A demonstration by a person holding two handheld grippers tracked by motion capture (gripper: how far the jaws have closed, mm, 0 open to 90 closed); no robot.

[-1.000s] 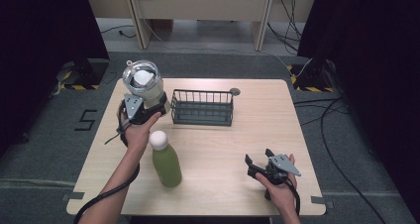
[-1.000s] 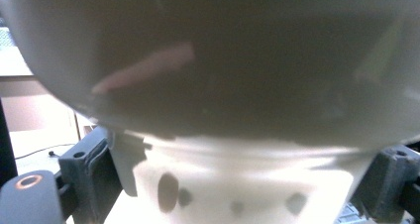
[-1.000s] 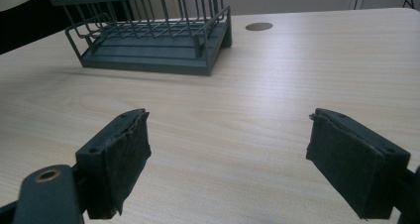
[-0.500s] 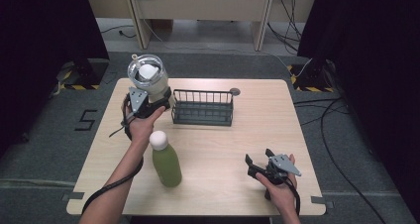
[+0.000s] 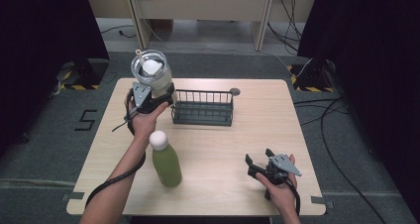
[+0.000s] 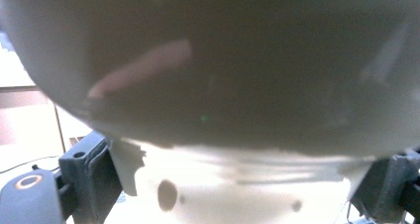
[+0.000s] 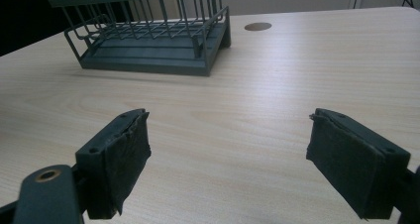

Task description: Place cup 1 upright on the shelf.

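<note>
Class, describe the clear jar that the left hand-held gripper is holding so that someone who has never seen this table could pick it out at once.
Start at the wooden table and find the dark wire basket near its far edge. Just left of the basket, the left hand-held gripper holds up a clear jar. Unlike the green bottle with its white cap, it is transparent and wide-mouthed, with something white inside.

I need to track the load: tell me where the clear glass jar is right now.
In the high view the clear glass jar is held in the left gripper above the table's far left part, just left of the dark wire basket.
</note>
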